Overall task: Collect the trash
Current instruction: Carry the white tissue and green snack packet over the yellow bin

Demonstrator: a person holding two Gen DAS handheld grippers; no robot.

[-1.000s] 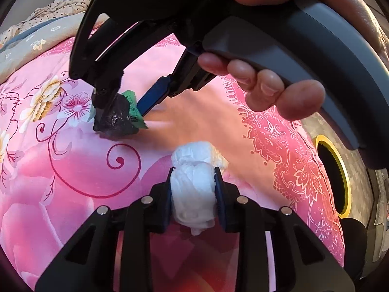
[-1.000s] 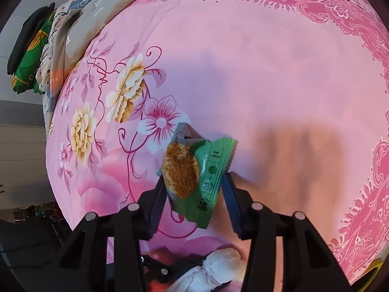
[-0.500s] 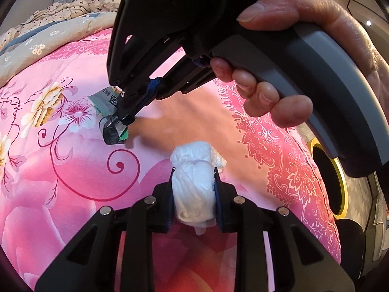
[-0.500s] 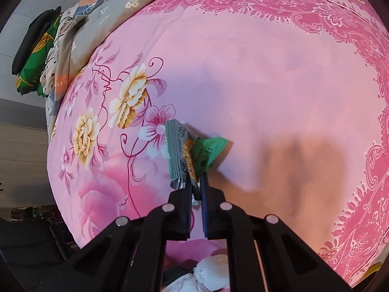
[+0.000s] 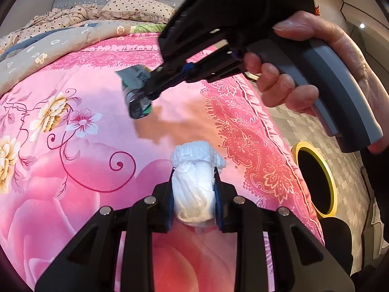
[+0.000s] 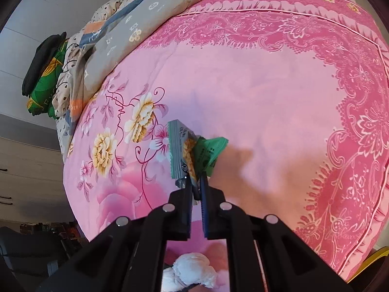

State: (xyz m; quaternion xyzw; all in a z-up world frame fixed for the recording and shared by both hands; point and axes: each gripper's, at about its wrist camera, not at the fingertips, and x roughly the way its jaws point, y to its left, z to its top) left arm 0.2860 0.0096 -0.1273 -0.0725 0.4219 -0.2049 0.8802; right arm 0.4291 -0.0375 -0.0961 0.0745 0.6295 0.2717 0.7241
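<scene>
Crumpled green foil snack wrapper [image 6: 194, 153]: clamped in right gripper [image 6: 195, 189], lifted clear above pink floral quilt [image 6: 267, 102]. Left gripper [image 5: 193, 194] clamps white tissue wad [image 5: 194, 185]. Both loads look ready for yellow-rimmed bin [image 5: 333, 182] beside quilt.

Warm, bright light falls on the pink quilt [image 5: 80, 175], and a soft orange-brown shadow lies across it just beyond the snack wrapper [image 6: 194, 153]. In the left wrist view that wrapper [image 5: 137, 92] is smeared with motion blur. Both fisheye views bend hard and go dark at the rims.
</scene>
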